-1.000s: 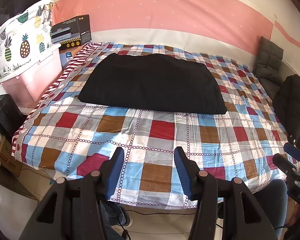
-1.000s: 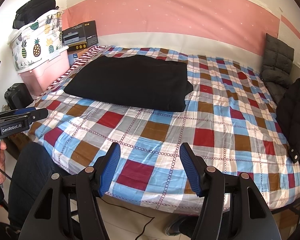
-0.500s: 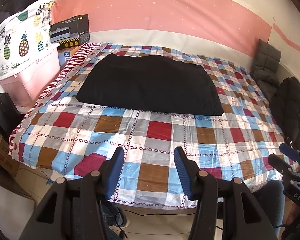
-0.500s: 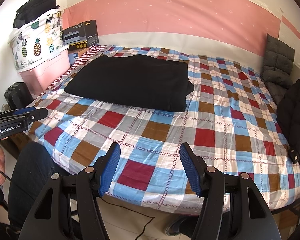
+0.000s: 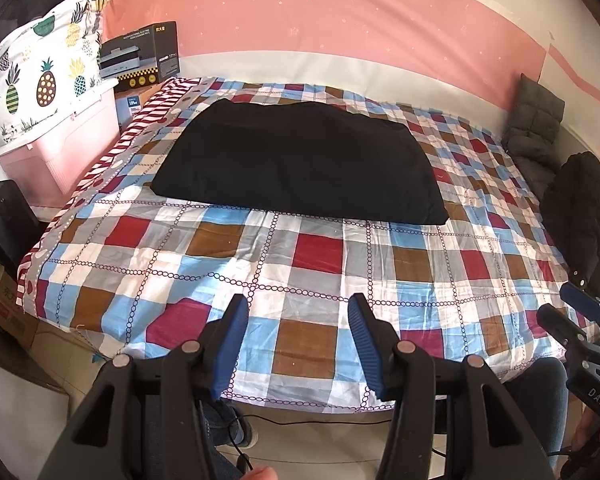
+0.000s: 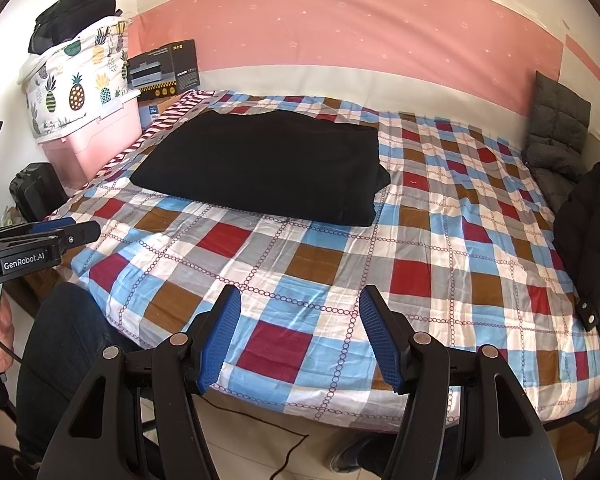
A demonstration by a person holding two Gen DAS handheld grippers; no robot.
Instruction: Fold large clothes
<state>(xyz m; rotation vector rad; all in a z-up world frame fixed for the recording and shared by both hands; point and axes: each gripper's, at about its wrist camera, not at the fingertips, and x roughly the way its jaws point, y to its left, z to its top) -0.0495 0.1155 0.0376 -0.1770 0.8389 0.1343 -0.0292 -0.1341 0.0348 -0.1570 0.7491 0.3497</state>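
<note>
At the bottom centre of the left wrist view, the left tool (image 5: 298, 312) has its blue-padded fingers spread wide, grasping nothing, above the near edge of the bed with the checked red, blue, brown and white cover (image 5: 320, 280). The right tool (image 6: 300, 304) sits likewise released at the bottom centre of its own view, over the same edge. Beyond both, in the upper middle of each frame, the folded black garment (image 5: 300, 164) lies flat on the bed, well apart from the tools. A pink plastic storage box (image 6: 96, 140) stands at upper left, and a black puffer jacket (image 6: 592, 248) hangs at the right edge.
</note>
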